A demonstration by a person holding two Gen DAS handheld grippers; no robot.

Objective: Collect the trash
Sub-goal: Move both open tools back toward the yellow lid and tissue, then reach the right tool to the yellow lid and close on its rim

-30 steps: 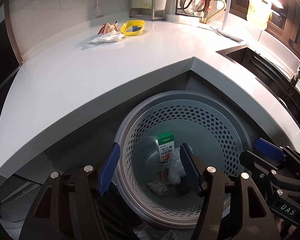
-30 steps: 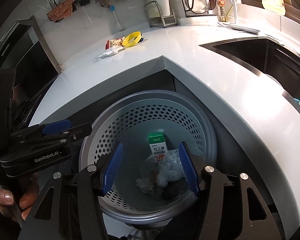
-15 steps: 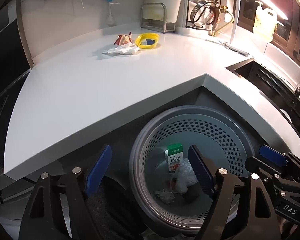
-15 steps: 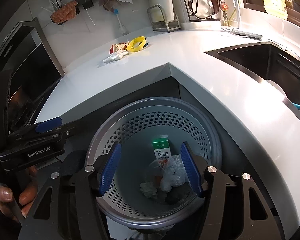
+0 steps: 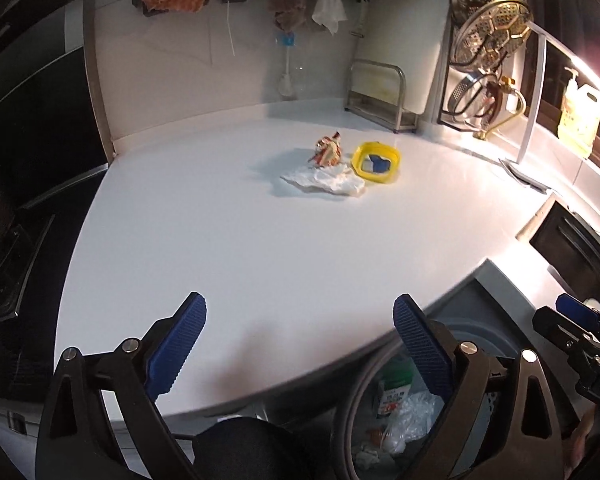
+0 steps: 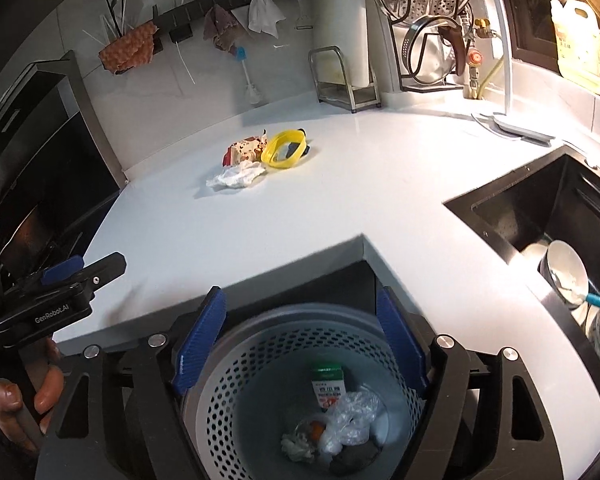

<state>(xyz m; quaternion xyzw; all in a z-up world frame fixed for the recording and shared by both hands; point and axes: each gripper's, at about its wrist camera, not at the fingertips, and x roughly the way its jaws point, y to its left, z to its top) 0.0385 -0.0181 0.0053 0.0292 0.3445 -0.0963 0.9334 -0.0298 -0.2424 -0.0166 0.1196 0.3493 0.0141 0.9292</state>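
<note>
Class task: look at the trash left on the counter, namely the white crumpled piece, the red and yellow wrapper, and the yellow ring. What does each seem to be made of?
White crumpled piece: probably tissue paper, matte, with soft creases.
Red and yellow wrapper: likely printed plastic film or foil, with stiff, sharp crinkles.
Yellow ring: apparently moulded plastic, smooth and slightly glossy, with an even rim.

a white corner table (image 6: 340, 184) wraps round under pale wall tiles (image 5: 188, 80). cloths hang from a dark rail (image 6: 236, 4) above. a black sink (image 6: 540, 216) sits to the right, and warm light glows along the window (image 5: 588, 76).
</note>
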